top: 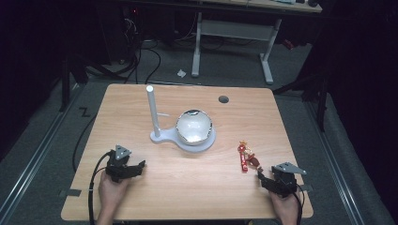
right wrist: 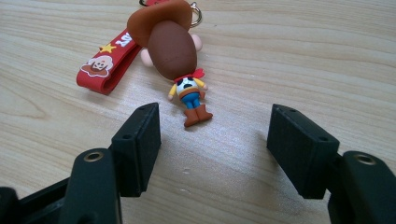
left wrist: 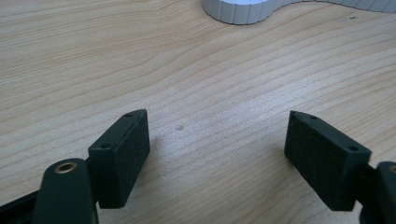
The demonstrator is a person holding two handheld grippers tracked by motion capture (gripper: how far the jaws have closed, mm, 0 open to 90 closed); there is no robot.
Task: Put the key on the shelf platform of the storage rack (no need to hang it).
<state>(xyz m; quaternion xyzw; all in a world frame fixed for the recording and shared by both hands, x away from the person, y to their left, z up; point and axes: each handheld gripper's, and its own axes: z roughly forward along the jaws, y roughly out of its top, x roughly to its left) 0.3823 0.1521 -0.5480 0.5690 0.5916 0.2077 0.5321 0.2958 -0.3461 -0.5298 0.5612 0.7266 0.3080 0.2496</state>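
While both claws gape empty, the cowboy keychain (right wrist: 180, 60) (red strap (right wrist: 108, 63)) lies face-down.

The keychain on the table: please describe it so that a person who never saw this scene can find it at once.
On the wooden table, look right of the white stand that carries the shiny bowl. The keychain lies flat near the right edge, just ahead of the open right gripper. It is the only colourful thing there: a small cowboy figure with a brown hat on a red strap.

One keychain (top: 246, 157), one bowl (top: 194, 126), one stand (top: 155, 123), two claws (top: 127, 169)
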